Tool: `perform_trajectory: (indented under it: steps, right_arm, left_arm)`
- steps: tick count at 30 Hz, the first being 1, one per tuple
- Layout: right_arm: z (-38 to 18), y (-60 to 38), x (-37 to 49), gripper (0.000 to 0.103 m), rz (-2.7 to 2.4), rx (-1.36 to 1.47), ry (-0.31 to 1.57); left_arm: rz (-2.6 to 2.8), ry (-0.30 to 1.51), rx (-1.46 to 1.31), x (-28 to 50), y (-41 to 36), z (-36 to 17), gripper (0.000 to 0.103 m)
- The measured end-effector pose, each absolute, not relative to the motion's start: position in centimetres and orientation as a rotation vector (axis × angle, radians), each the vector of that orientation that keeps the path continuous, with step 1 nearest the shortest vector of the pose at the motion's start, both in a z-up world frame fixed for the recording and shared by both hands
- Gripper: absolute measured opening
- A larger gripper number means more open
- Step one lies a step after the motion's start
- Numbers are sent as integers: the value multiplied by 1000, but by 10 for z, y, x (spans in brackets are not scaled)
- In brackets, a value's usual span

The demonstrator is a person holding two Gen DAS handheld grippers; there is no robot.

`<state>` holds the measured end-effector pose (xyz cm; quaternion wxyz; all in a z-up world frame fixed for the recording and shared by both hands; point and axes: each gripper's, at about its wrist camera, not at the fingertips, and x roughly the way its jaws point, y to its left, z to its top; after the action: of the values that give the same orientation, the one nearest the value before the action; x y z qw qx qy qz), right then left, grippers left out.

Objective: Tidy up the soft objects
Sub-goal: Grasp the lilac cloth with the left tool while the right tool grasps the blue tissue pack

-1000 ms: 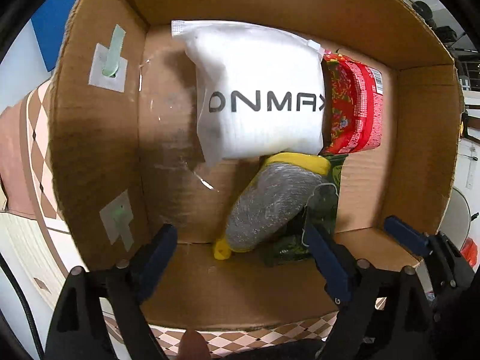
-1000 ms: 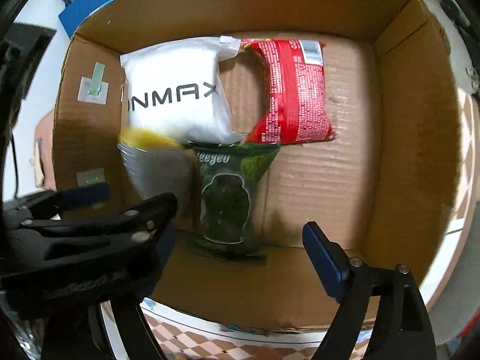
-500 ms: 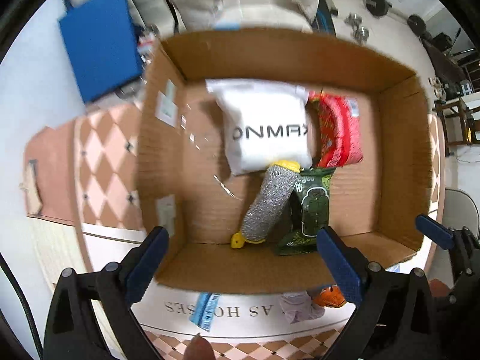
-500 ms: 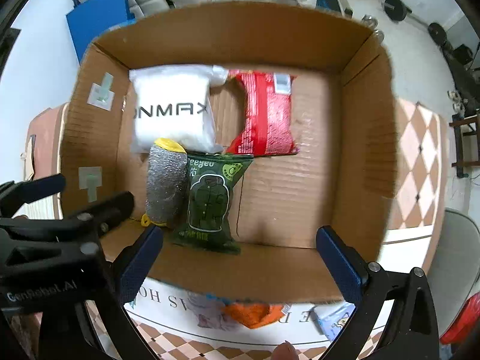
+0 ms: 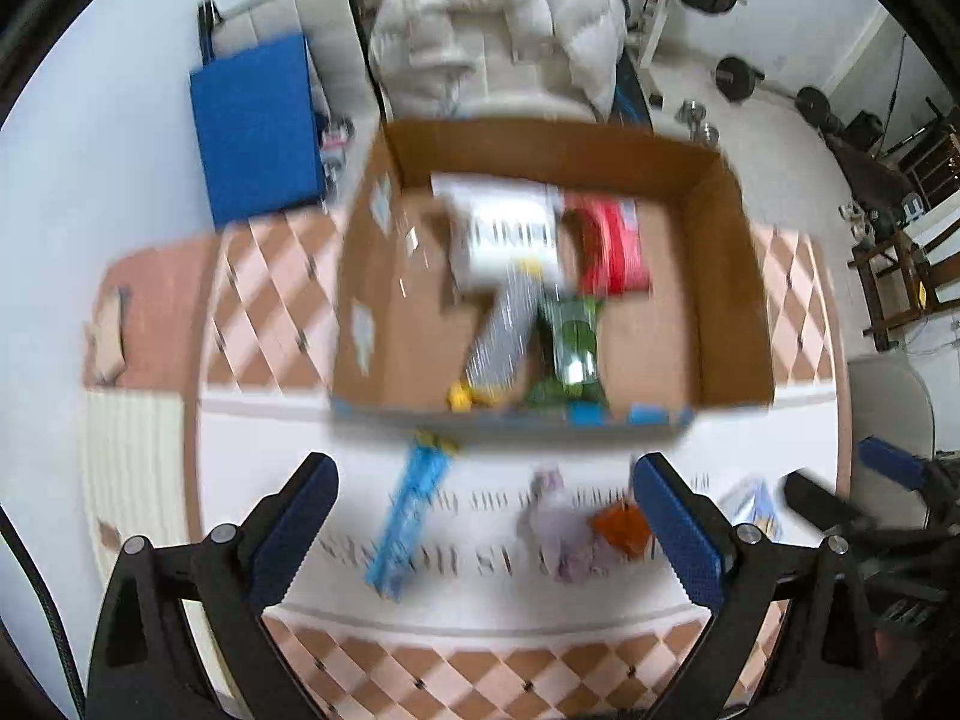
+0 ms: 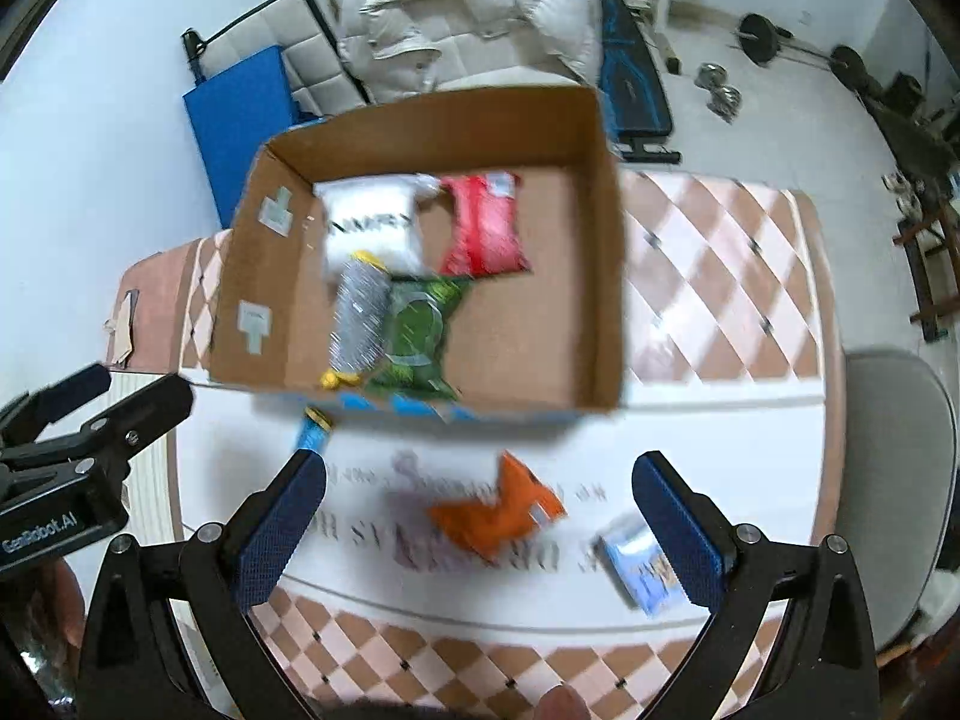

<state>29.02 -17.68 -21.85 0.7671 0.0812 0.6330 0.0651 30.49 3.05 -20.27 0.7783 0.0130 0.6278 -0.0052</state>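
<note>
A cardboard box (image 6: 606,276) stands on the table and holds a white pouch (image 6: 372,222), a red packet (image 6: 486,228), a silver-grey roll with yellow ends (image 6: 360,318) and a green packet (image 6: 420,330). The box also shows in the left wrist view (image 5: 726,300). In front of it on the white mat lie an orange packet (image 6: 498,510), a light blue packet (image 6: 642,564), a blue tube (image 5: 414,510) and a pale pink soft item (image 5: 564,534). My left gripper (image 5: 486,534) and right gripper (image 6: 480,528) are both open and empty, above the mat.
The table has a pink-and-white checked cloth (image 6: 720,288) with a white mat (image 6: 720,450) at the front. A blue pad (image 6: 240,114), a white puffy jacket (image 6: 456,18) and gym weights (image 6: 762,36) lie beyond the table. A grey chair (image 6: 894,450) stands at the right.
Both grippers have pulled back and up out of the box, open and empty. The box now looks smaller and the items on the mat have come into view.
</note>
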Motion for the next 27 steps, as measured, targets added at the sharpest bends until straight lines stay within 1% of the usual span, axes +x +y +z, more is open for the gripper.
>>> perform_trajectory:
  steps: [4, 9, 13, 18, 22, 24, 27]
  right_arm:
    - [-243, -214, 255, 103, 70, 166, 1427]
    - [-319, -246, 229, 103, -8, 59, 1576]
    - [-370, -253, 219, 103, -6, -39, 1663]
    - [-399, -245, 213, 103, 32, -116, 1705]
    - [-412, -246, 215, 103, 37, -117, 1718]
    - [-418, -249, 217, 103, 28, -100, 1725]
    - [-422, -253, 218, 96, 23, -50, 1736]
  left_arm:
    - [-19, 1513, 14, 289, 23, -268, 101]
    - [-31, 1672, 0, 284, 5, -350, 101]
    - [-20, 1733, 50, 287, -14, -388, 101]
    - [-2, 1760, 89, 289, -24, -414, 101]
    - [6, 1747, 72, 290, -19, -417, 101]
    - [12, 1735, 66, 288, -12, -413, 90]
    - [15, 1727, 82, 279, -1, -405, 88]
